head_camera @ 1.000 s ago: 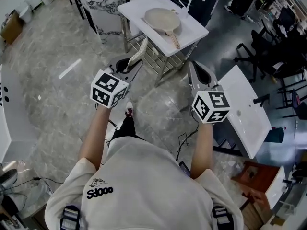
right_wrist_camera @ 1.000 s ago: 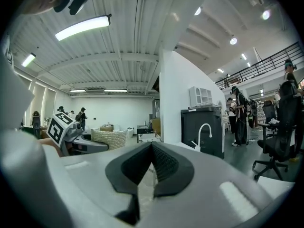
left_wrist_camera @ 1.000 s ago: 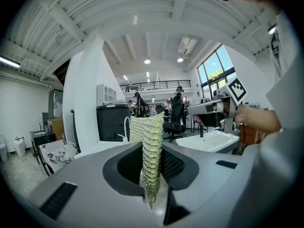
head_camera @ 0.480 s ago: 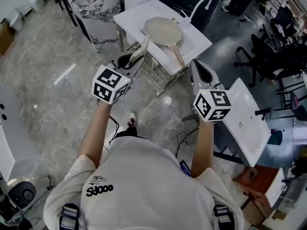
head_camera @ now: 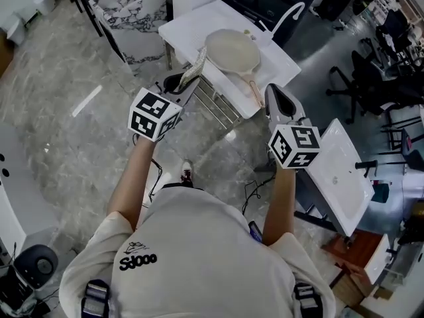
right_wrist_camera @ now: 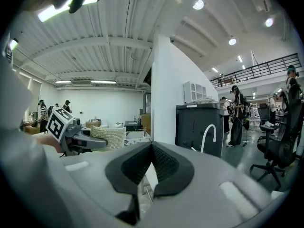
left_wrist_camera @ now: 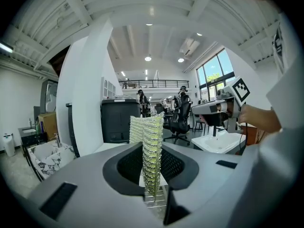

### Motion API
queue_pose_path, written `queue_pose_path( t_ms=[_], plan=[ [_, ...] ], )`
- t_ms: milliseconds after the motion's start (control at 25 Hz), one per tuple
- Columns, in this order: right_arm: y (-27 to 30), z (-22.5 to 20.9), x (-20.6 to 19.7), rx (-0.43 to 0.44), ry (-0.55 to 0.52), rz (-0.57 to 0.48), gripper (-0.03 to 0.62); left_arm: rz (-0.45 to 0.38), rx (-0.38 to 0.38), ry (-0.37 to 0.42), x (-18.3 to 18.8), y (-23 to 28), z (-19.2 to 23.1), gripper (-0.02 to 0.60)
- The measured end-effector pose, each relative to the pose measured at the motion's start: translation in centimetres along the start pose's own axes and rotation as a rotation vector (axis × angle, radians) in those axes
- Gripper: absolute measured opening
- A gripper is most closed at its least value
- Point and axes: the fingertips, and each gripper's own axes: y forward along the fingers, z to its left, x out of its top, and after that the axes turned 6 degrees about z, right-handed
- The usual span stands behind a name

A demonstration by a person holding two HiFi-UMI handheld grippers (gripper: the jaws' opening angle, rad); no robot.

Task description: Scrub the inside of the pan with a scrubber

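Head view: our left gripper (head_camera: 184, 83) is clamped on a yellow-green mesh scrubber (head_camera: 195, 67), right gripper (head_camera: 275, 91) closed on nothing, both near the cream round pan (head_camera: 232, 52).

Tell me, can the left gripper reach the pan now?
Probably yes. The left gripper, shut on the scrubber, hangs near the pan, nothing stands between them, and the pan lies open side up.

The pan (head_camera: 232, 50) was cream, on a white desk (head_camera: 189, 25). The scrubber (left_wrist_camera: 151, 151) was a pale yellow-green mesh. The left tool (left_wrist_camera: 152, 179) and right tool (right_wrist_camera: 151, 167) were grey with black textured pads and black-and-white square markers. The floor (head_camera: 59, 131) was grey veined marble.
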Motion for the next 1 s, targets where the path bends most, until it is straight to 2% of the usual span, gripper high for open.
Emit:
queue_pose_path(
  t_ms=[480, 1000],
  plan=[
    [5.1, 0.0, 0.1, -0.060, 0.021, 0.018, 0.010, 0.024, -0.069, 0.000, -0.9, 3.6, 5.1, 0.067],
    [7.8, -3.7, -1.2, -0.116, 0.041, 0.062, 0.009, 0.055, -0.114, -0.013, -1.6, 8.2, 6.3, 0.067]
  ],
)
